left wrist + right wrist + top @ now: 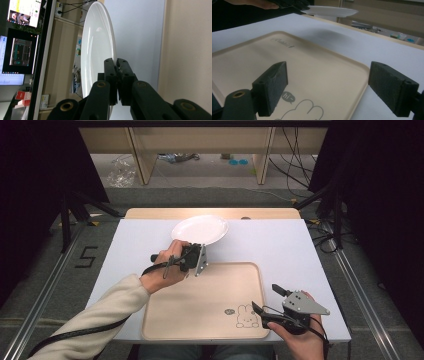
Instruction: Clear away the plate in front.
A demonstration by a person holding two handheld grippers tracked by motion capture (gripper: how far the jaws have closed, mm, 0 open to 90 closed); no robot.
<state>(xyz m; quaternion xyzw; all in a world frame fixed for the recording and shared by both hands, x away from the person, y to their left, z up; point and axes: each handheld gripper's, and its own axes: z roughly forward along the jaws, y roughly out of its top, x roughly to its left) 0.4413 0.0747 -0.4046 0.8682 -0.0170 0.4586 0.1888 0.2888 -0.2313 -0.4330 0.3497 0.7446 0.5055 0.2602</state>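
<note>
A white plate (200,229) hangs level above the white table (280,245), its shadow on the table below it. My left gripper (199,247) is shut on the plate's near rim. In the left gripper view the plate (96,47) stands on edge, because the hand is rolled, and its rim is pinched between the black pads. A beige tray (200,305) with a rabbit drawing (246,316) lies at the front of the table. My right gripper (266,299) rests at the tray's near right corner, open, with nothing between its pads (272,86). The right gripper view shows the plate (332,11) far off, held up.
The tray (317,70) has a low raised rim. A wooden table edge (210,213) runs behind the white top. Past it stand wooden table legs and cables on the floor. Monitors (21,50) show at the side in the left gripper view.
</note>
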